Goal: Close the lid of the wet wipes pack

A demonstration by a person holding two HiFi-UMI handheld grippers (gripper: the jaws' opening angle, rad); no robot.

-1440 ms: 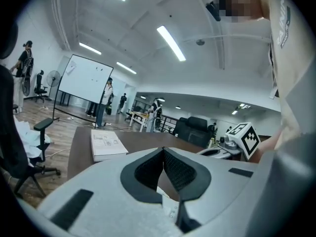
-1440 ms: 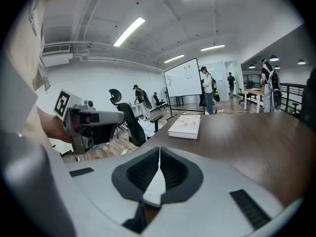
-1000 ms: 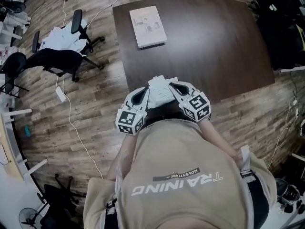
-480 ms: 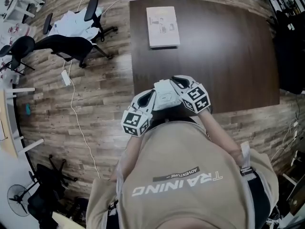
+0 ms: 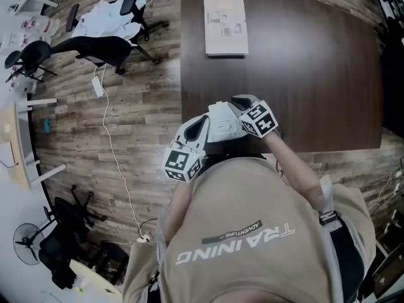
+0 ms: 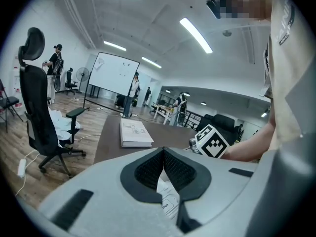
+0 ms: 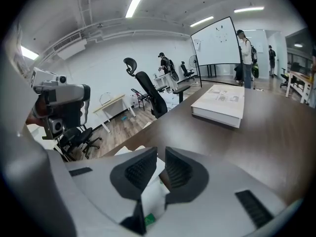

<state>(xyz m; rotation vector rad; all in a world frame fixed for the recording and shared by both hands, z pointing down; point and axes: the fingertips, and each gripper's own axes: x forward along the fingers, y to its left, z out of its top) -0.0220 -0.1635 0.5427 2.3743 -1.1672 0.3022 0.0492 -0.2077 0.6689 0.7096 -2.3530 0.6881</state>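
Both grippers have crept forward with the pack since a second ago, and the right one has tucked in closer against it.

Nearest me, the elbows are bent and held tight to the torso. The right forearm shows bare, angling in toward the near edge of the table (image 5: 315, 74), while the left arm is mostly hidden under the chest. The two grippers point inward at each other in a shallow V.

My left gripper (image 6: 163, 152) is pinched down on the pack (image 5: 222, 124): white wrapper with a printed tab sits between its pads. My right gripper (image 7: 161, 154) is narrowed onto the other end, with white and a bit of green film caught in the slim gap. The pack hangs between them, just over the table's near edge and close to its left corner. Whether the lid is up or down, I cannot tell.

My worry is the grip. Both pinches look to be on soft wrapper, so freeing one gripper to press the lid could let the pack sag, twist or slide out, and off the table edge. Squeezing from both ends could also buckle it.

Farther up the table lies a book (image 5: 225, 25), and beyond the table's left side stands a chair (image 5: 101, 46).
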